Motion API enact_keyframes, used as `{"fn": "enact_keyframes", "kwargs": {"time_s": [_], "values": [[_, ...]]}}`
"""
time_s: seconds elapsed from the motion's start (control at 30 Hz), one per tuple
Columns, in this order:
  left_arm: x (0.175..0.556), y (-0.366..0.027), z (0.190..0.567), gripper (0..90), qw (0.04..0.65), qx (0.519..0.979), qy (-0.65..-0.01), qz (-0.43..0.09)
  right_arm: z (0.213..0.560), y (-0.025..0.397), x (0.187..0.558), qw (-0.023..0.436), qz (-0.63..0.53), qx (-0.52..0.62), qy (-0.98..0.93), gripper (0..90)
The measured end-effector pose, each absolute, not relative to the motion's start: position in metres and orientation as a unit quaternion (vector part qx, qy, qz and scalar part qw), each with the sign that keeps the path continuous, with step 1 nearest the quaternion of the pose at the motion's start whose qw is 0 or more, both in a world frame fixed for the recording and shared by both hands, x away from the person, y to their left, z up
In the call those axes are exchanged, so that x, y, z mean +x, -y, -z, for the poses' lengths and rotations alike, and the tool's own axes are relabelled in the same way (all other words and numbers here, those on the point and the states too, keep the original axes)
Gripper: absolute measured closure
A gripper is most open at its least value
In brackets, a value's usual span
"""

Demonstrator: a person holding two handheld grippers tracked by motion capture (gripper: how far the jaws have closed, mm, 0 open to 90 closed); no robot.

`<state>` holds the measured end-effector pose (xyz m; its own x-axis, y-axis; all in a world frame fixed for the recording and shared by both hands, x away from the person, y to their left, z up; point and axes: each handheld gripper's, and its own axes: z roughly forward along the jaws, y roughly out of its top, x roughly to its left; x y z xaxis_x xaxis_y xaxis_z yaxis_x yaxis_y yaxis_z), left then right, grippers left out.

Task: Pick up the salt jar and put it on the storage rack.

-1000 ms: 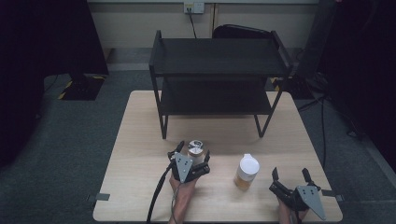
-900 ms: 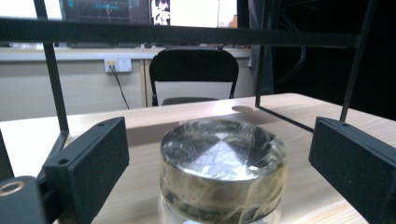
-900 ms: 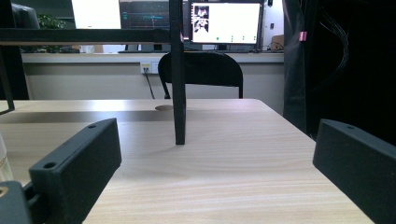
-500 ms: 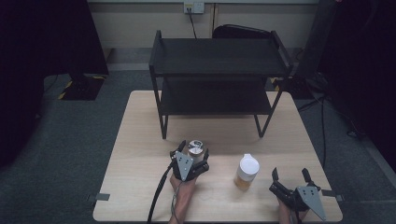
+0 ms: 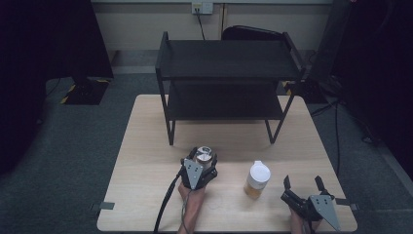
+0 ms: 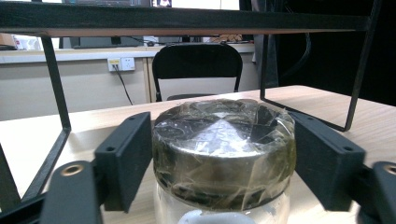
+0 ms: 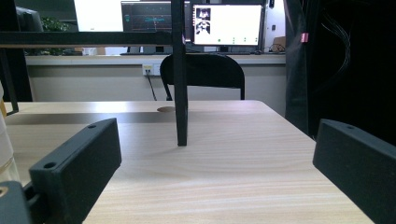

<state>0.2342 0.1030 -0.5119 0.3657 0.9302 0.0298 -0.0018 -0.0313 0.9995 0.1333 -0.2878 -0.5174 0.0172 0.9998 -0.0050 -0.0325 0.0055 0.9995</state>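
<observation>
Silver metal, wrapped in crinkled clear film, caps the glass jar (image 5: 204, 155) that stands upright on the wooden table (image 5: 146, 146), its long axis vertical and the lid facing straight up. The jar sits a little left of the middle, toward the near edge of the table and well in front of the black two-tier shelf (image 5: 229, 78) that takes up the far half. The left gripper (image 5: 199, 159) reaches it from the near side; in the left gripper view its two black jaws flank the lid (image 6: 223, 149), the left one touching the film and the right one very close to it, so the gripper is clenched around the jar at lid height. A second jar with a white lid (image 5: 256, 178) and amber contents stands upright to the right, near the front edge. The right gripper (image 5: 302, 183) rests by the near right corner of the table, its jaws spread wide apart with nothing between them, just right of the white-lidded jar and not touching it.
</observation>
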Motion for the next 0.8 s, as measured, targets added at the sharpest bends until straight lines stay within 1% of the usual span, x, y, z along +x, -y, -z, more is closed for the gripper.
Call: {"fn": "enact_keyframes", "kwargs": {"time_s": [0.07,0.13,0.8], "values": [[0.2335,-0.1014,0.5117,32.4,0.574,0.592,-0.394,-0.407,0.5167,0.288,0.1336,0.512,-0.502,0.496,-0.49,0.0],[0.2332,-0.1013,0.511,33.9,0.573,0.593,-0.395,-0.405,0.5165,0.2881,0.1338,0.512,-0.502,0.495,-0.491,0.0],[0.2332,-0.103,0.5093,34.7,0.575,0.594,-0.398,-0.398,0.516,0.2882,0.1341,0.511,-0.501,0.495,-0.493,0.0]]}}
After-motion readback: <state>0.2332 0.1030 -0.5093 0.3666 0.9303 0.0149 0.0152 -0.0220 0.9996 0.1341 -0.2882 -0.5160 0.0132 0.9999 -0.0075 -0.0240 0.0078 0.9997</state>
